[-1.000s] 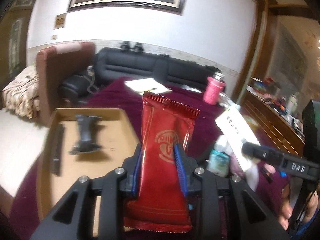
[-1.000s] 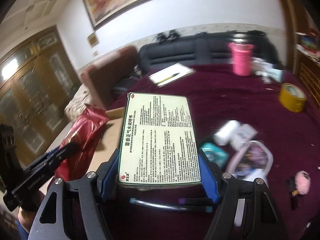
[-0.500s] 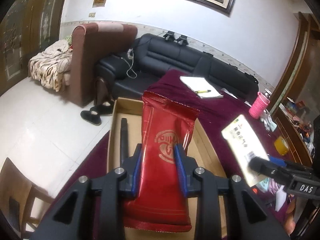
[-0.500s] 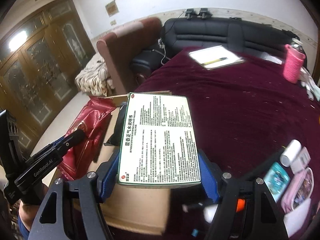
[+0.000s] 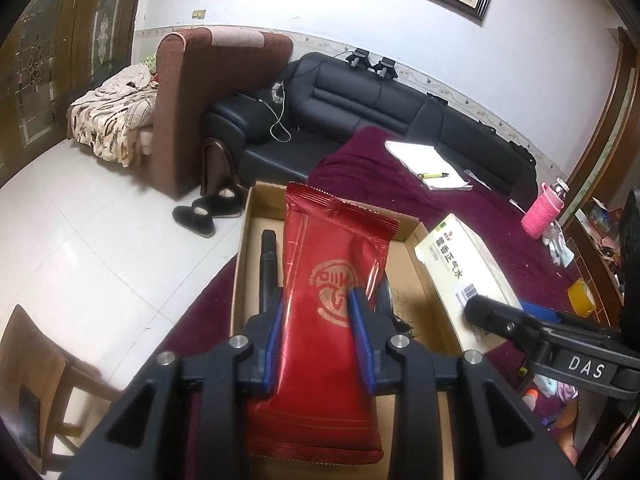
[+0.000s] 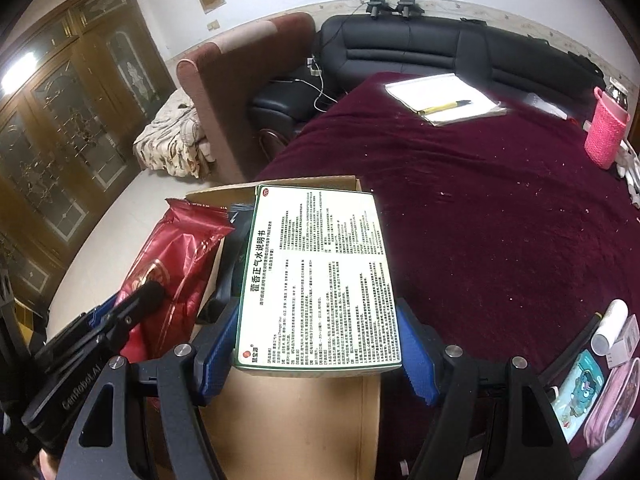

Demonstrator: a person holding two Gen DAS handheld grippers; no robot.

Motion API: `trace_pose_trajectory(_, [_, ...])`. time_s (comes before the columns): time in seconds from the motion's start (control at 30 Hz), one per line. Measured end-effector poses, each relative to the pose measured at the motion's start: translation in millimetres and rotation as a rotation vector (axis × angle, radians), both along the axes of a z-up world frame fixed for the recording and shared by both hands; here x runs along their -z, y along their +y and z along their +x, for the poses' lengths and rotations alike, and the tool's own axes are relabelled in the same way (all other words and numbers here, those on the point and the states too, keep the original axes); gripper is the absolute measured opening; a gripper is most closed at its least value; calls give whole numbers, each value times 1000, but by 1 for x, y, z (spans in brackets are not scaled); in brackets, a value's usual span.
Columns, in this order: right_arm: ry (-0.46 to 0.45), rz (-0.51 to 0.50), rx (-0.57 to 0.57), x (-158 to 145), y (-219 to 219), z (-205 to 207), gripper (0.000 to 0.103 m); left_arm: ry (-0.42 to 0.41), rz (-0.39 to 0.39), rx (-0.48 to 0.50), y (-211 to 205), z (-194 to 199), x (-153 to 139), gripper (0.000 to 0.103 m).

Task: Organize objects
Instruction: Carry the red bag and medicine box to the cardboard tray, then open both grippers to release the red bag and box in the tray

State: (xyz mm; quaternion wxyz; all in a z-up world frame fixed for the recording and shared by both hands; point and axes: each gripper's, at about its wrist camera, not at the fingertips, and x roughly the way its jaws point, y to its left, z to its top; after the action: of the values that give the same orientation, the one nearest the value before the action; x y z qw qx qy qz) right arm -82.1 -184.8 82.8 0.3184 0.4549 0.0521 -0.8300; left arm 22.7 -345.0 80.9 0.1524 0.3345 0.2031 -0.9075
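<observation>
My left gripper (image 5: 316, 312) is shut on a red foil snack packet (image 5: 328, 280) and holds it over the open cardboard box (image 5: 416, 280) at the table's left edge. The packet also shows in the right wrist view (image 6: 172, 264). My right gripper (image 6: 316, 336) is shut on a white-and-green medicine box (image 6: 316, 276) and holds it above the right side of the cardboard box (image 6: 288, 408). The medicine box shows in the left wrist view (image 5: 460, 268). A black object (image 5: 268, 264) lies inside the cardboard box, partly hidden.
A dark red cloth (image 6: 480, 208) covers the table. On it lie a notepad with a pen (image 6: 444, 98), a pink sleeved bottle (image 6: 606, 132) and small items at the right edge (image 6: 600, 360). A yellow tape roll (image 5: 582, 298) lies farther right. A black sofa (image 5: 360, 108) stands behind.
Both grippers have moved left and forward with their loads, from over the table's middle to above the cardboard box. Both views now look down into the box.
</observation>
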Motion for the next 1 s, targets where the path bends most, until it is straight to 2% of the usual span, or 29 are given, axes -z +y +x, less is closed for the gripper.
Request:
trace_pose_trajectory(0.43, [-12, 31, 19, 18, -19, -18, 78, 7, -60, -7, 5, -7, -7, 29])
trace_pose_trajectory(0.7, [15, 59, 17, 28, -32, -29, 78, 15, -16, 3, 7, 4, 2, 29])
trace_pose_trajectory(1.0, [43, 113, -5, 20, -36, -23, 86, 14, -4, 4, 6, 5, 3, 29])
